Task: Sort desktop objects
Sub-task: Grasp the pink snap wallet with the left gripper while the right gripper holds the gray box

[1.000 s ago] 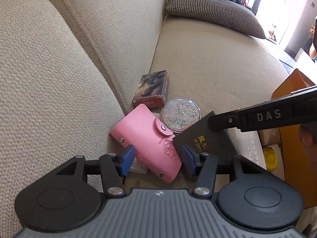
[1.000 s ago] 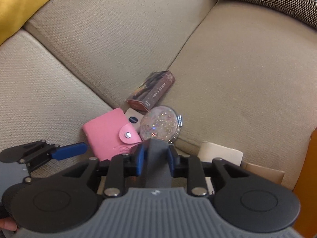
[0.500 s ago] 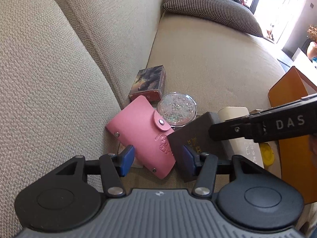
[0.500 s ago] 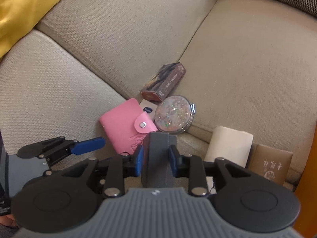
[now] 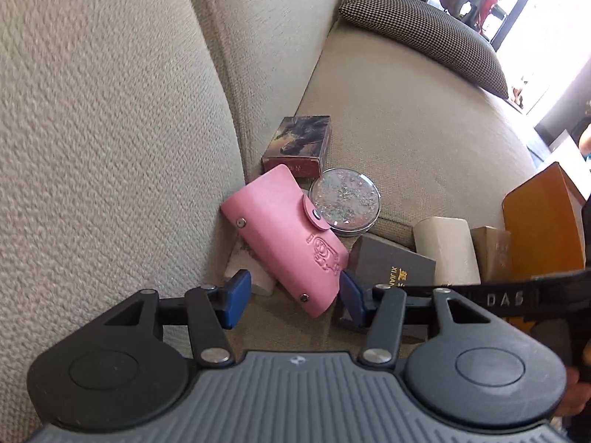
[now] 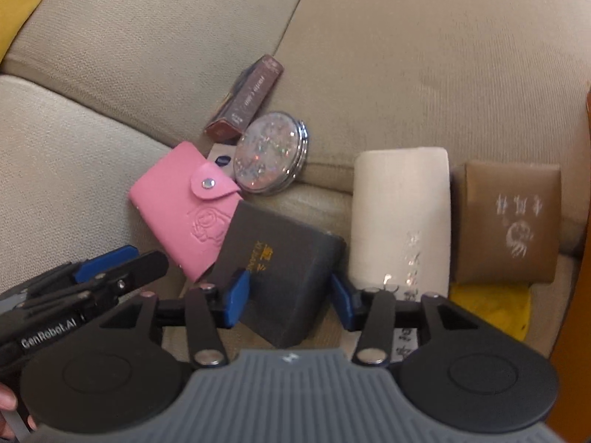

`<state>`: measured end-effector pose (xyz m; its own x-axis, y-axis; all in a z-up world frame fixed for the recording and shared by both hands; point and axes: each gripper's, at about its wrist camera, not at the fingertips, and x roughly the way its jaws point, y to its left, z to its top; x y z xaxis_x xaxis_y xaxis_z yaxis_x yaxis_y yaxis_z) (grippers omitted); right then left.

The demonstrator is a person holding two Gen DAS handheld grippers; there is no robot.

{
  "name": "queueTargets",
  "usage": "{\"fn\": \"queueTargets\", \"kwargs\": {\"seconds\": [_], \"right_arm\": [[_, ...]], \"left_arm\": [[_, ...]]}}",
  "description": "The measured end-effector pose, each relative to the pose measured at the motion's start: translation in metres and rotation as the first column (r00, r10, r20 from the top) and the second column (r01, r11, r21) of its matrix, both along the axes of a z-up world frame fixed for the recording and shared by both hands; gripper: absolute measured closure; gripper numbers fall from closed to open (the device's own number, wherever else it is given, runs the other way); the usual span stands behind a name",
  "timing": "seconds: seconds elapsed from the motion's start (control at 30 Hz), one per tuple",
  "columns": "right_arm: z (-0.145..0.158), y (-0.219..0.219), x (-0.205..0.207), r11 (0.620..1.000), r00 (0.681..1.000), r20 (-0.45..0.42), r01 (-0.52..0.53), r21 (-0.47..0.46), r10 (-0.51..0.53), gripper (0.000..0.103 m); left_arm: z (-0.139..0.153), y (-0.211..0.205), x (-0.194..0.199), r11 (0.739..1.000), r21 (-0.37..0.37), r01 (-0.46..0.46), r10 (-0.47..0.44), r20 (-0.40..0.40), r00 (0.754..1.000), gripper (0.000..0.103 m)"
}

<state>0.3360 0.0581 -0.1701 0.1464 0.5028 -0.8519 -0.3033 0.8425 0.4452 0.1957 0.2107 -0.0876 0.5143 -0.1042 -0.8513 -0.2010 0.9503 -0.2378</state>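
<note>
A dark grey box with gold lettering (image 6: 284, 269) lies on the beige sofa seat, against a pink snap wallet (image 6: 184, 206). My right gripper (image 6: 290, 293) is open, its jaws on either side of the box with gaps showing. My left gripper (image 5: 293, 293) is open and empty, its jaws on either side of the pink wallet's (image 5: 288, 236) near end. A glittery round compact (image 5: 345, 201) and a small picture-printed box (image 5: 299, 146) lie behind the wallet. A cream box (image 6: 400, 221) and a brown box (image 6: 508, 221) lie to the right.
The sofa backrest (image 5: 110, 110) rises close on the left. A houndstooth cushion (image 5: 424, 33) lies at the far end of the seat. An orange container (image 5: 543, 229) stands at the right. A yellow item (image 6: 491, 306) lies below the brown box.
My right gripper has opened and set the dark grey box down beside the pink wallet. My left gripper has stayed open by the wallet, shifting slightly.
</note>
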Motion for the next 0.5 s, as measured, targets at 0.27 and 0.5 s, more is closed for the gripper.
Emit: {"fn": "queueTargets", "kwargs": {"seconds": [0.27,0.5], "right_arm": [[0.009,-0.009,-0.002,0.999,0.999,0.027,0.037,0.038,-0.038,0.063],[0.033,-0.021,-0.002,0.981,0.993,0.072,0.084,0.177,-0.098,0.078]], "left_arm": [[-0.014,0.013,0.013,0.986,-0.141,-0.086,0.084,-0.019,0.996,0.041],[-0.024,0.009,0.023,0.984,-0.126,-0.126,0.123,-0.034,0.992,0.057]]}}
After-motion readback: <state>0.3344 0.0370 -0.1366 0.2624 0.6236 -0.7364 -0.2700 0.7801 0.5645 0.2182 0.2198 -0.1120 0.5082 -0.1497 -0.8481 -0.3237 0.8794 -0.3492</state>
